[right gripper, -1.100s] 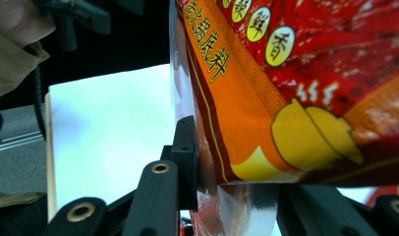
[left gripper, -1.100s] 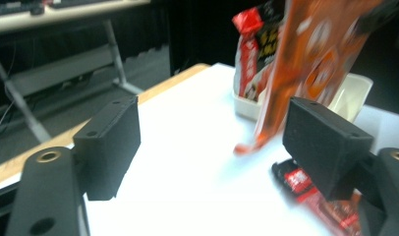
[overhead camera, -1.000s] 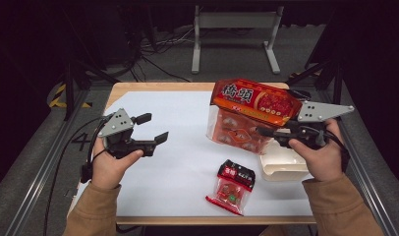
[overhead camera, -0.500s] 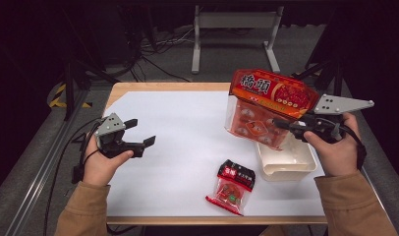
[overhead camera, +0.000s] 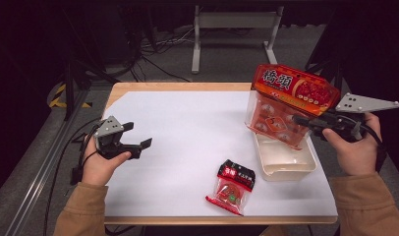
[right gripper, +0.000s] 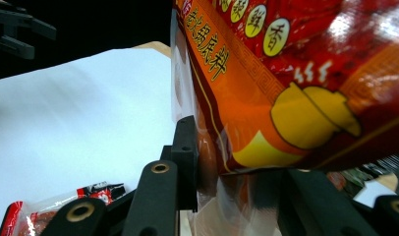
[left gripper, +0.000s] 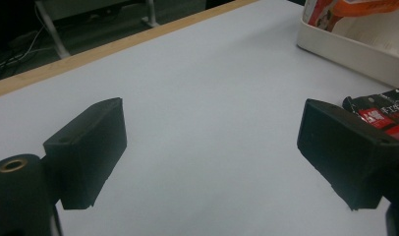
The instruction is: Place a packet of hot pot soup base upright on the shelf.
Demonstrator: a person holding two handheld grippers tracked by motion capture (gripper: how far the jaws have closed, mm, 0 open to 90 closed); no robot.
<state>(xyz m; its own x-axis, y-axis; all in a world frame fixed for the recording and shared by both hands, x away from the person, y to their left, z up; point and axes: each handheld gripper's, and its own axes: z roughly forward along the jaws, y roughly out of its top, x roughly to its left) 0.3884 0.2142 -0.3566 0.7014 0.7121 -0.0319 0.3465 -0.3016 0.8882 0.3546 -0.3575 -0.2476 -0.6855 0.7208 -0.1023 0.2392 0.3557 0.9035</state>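
On the table [overhead camera: 187, 123], covered with a white sheet, the right gripper [overhead camera: 305, 120] is clamped on a large orange-red snack bag [overhead camera: 291, 105] with a clear lower part. The bag is lifted and tilted, and it hangs over the far end of a white rectangular tray [overhead camera: 286, 164] at about 3 o'clock on the sheet. In the right gripper view the two black jaws press on the bag's clear plastic from both sides, just under its printed orange band [right gripper: 286, 88].

The left gripper [overhead camera: 138, 145] is at about 9 o'clock, near the left edge of the sheet, held by the person's left hand [overhead camera: 99, 164]. Its jaws are wide apart and hold nothing — in the left gripper view only bare white sheet lies between them.

A small red and black packet [overhead camera: 232, 187] lies flat on the sheet at about 6 o'clock, near the front edge, apart from the tray and to its left. In the left gripper view this packet [left gripper: 384, 115] shows behind the right-hand jaw, with the tray's white wall [left gripper: 345, 49] at 1 o'clock.
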